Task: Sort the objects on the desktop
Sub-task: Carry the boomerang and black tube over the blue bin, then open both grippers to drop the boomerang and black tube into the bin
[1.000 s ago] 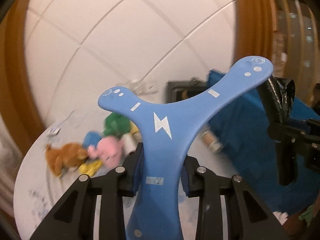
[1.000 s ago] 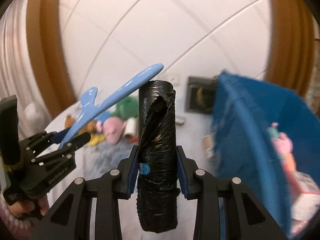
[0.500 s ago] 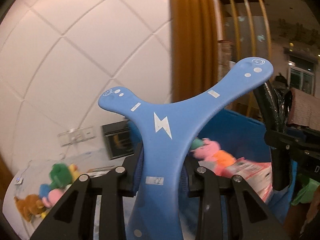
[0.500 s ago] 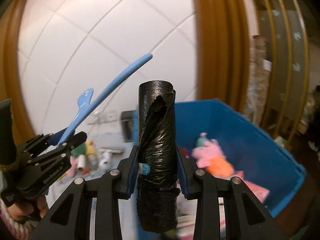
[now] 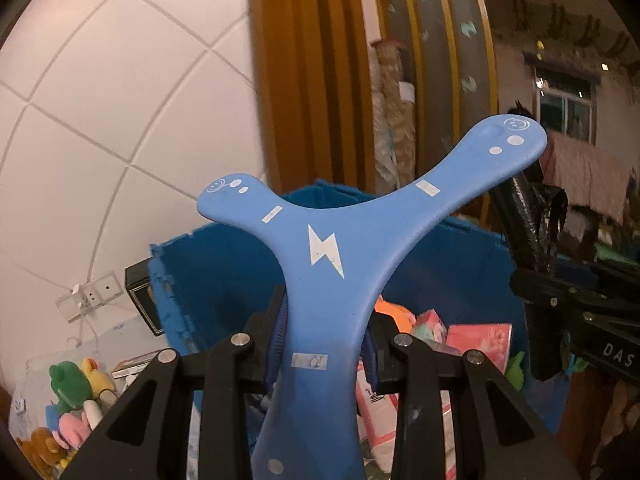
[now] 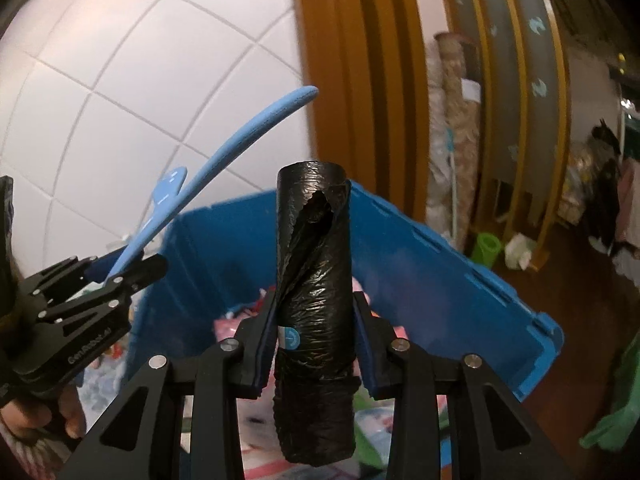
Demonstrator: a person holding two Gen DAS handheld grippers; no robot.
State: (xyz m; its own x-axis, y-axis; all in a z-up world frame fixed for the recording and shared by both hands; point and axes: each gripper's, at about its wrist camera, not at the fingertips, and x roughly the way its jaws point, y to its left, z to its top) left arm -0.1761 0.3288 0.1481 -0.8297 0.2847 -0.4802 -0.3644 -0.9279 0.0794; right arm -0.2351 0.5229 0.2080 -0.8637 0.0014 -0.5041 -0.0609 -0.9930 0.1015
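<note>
Left-wrist view shows the left hand-held gripper (image 5: pixel 324 344) clamped on the stem of a blue three-armed boomerang (image 5: pixel 332 248), with the blue bin (image 5: pixel 208 280) just ahead of and below its fingers, already holding a pink box (image 5: pixel 480 340) and other packets. Right-wrist view shows the right hand-held gripper (image 6: pixel 316 340) closed around a black roll of bin bags (image 6: pixel 314 280) above the same bin. Both things look ready to drop in, while plush toys (image 5: pixel 76 400) far off to the left on the tabletop (image 5: pixel 120 344) remain unsorted.
</note>
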